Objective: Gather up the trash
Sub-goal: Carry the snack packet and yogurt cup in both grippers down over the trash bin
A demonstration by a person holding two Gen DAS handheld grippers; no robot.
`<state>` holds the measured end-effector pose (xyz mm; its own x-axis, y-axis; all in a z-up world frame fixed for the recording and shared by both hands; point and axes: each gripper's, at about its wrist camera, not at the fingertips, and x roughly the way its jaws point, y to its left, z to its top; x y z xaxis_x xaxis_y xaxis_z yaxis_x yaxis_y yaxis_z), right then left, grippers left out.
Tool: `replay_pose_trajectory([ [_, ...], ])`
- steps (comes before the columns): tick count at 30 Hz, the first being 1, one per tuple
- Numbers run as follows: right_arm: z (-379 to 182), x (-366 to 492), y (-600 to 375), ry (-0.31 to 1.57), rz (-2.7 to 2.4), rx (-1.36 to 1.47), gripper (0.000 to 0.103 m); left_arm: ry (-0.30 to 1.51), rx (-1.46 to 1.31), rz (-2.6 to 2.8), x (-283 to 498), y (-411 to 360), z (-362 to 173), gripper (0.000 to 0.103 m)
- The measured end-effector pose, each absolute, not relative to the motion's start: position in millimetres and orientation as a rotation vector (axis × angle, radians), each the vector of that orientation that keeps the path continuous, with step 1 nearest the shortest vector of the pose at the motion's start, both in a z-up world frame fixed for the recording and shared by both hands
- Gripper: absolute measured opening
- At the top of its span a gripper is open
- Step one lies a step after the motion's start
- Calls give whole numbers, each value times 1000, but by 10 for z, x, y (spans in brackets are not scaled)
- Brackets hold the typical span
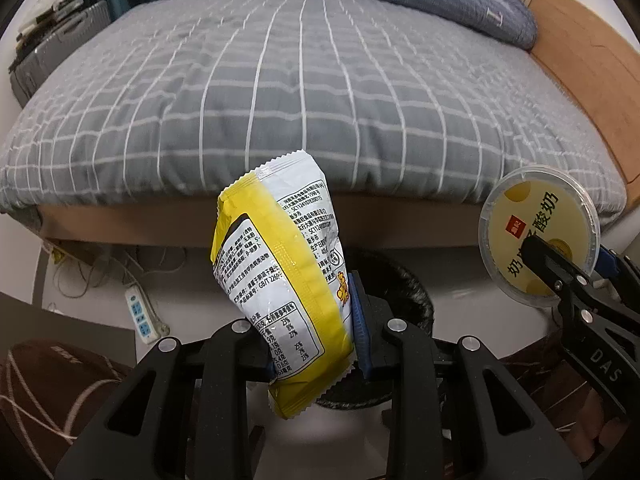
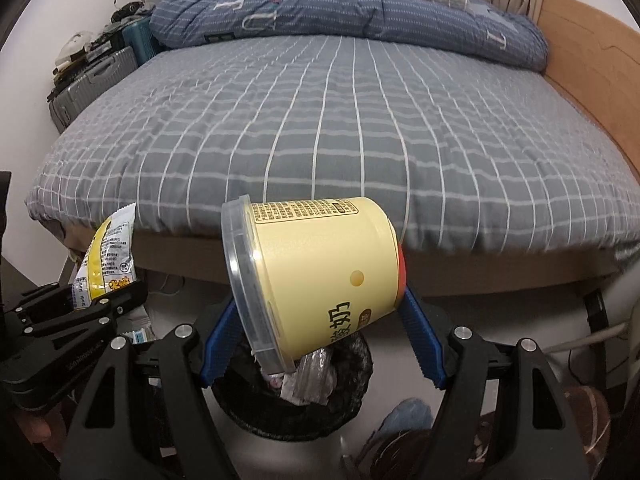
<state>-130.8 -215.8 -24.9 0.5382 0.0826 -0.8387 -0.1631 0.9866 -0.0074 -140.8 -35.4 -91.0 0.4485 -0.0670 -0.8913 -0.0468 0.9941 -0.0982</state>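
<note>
Left gripper (image 1: 316,344) points steeply down, jaws narrow, pinching a yellow snack bag (image 1: 280,280) upright over the bin (image 1: 416,300). At its 3 o'clock the right gripper (image 2: 320,340), also angled down, clamps a yogurt tub (image 2: 316,276) sideways between wide-set jaws, above the same bin, near the bed (image 2: 320,120). The bin is largely hidden; its contents are indistinct wrappers.
</note>
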Motion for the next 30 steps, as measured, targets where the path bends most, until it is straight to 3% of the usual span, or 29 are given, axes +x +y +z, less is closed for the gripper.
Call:
replay_pose_trajectory([
  [12, -1044, -1146, -1959, 1160, 203, -130, 71, 1220, -94, 10, -1246, -299, -1642, 28],
  [27, -1376, -981, -1495, 1218, 251, -179, 72, 1229, -143, 56, -1194, 103, -1847, 28],
  [30, -1393, -994, -1450, 1213, 241, -190, 84, 1230, -149, 57, -1183, 126, -1864, 28],
])
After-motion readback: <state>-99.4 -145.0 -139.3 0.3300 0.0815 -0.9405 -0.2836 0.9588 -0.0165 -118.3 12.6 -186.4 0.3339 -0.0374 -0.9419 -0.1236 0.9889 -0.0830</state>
